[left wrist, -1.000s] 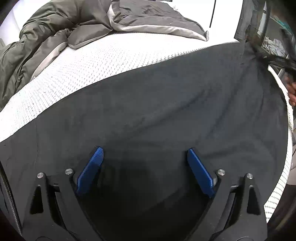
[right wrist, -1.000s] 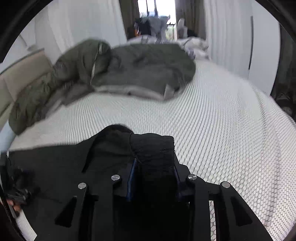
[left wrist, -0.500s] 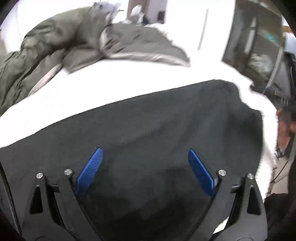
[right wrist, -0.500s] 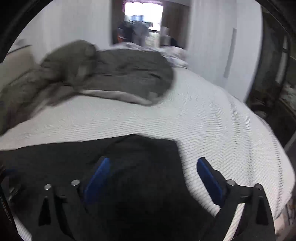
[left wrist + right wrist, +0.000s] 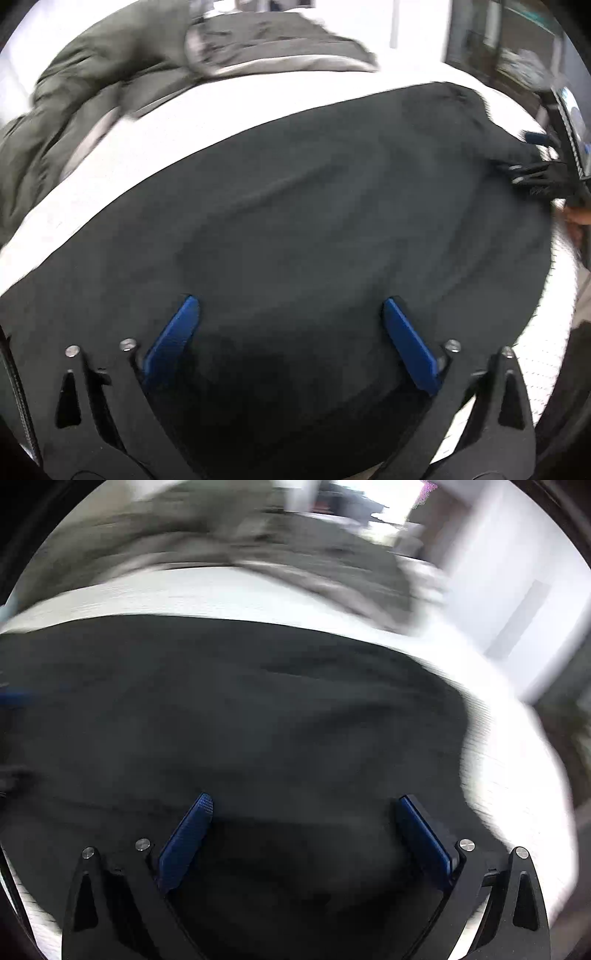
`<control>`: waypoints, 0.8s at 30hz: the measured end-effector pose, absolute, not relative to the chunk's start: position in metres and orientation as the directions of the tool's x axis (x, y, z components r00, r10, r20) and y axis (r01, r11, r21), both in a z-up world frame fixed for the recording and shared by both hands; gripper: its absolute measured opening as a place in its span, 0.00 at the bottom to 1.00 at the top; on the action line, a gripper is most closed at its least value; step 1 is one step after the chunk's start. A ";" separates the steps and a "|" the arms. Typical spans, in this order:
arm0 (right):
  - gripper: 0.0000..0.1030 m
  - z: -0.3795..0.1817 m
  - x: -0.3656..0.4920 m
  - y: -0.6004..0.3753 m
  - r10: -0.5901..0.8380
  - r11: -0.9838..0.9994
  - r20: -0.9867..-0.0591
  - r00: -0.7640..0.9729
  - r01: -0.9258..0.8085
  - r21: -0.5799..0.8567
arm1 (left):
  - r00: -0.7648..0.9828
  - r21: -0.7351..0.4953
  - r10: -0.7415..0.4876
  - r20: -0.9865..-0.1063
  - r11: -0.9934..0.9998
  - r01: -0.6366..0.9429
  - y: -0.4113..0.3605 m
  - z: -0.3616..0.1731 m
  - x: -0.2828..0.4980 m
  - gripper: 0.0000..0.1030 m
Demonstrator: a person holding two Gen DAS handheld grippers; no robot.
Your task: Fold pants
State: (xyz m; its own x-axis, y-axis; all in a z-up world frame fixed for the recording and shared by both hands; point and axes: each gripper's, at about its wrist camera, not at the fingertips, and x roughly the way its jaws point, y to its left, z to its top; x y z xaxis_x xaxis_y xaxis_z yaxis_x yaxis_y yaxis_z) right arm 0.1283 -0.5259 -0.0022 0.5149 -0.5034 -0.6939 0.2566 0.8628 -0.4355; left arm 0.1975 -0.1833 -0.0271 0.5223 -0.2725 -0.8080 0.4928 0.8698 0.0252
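Observation:
Black pants point(image 5: 295, 203) lie spread flat across a white textured mattress point(image 5: 166, 133). My left gripper point(image 5: 291, 300) hovers just over their near part; its jaws are opening and nothing is pinched between the blue pads. At the pants' far right edge in that view, the black frame of the other gripper and a hand point(image 5: 576, 218) show. In the blurred right wrist view, my right gripper point(image 5: 306, 798) stands wide open over the pants point(image 5: 240, 701), pads off the cloth.
A rumpled grey-green duvet point(image 5: 92, 74) is heaped along the far side of the bed, blurred in the right wrist view too point(image 5: 258, 535). Bare mattress point(image 5: 498, 757) runs to the right of the pants. White doors point(image 5: 517, 590) and dark shelving point(image 5: 517, 55) stand beyond the bed.
My right gripper let go of the bunched black fabric it was pinching, opened wide and dropped lower over the pants. My left gripper shifted sideways; the pants' right edge came further into view.

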 end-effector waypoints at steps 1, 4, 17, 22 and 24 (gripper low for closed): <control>0.97 -0.001 0.124 -0.541 -0.535 0.845 -0.689 0.489 0.309 -0.437 | 0.531 0.024 -0.257 -0.808 0.885 0.464 -0.174 -0.027 0.199 0.98; 0.97 0.013 0.107 -0.559 -0.440 0.887 -0.737 0.512 0.374 -0.269 | 0.585 0.047 -0.245 -0.773 0.898 0.438 -0.168 -0.015 0.189 0.88; 0.97 -0.012 0.105 -0.409 0.001 0.943 -0.831 0.556 -0.276 -0.184 | 0.432 -0.016 -0.408 -0.804 0.741 0.671 -0.223 -0.029 0.149 0.89; 0.97 -0.005 0.102 -0.486 -0.267 0.952 -0.794 0.546 0.020 -0.306 | 0.471 0.034 -0.322 -0.821 0.796 0.604 -0.178 -0.028 0.178 0.96; 0.98 -0.004 0.102 -0.519 -0.297 0.955 -0.801 0.520 0.159 -0.251 | 0.477 0.034 -0.290 -0.830 0.827 0.561 -0.157 -0.028 0.186 0.99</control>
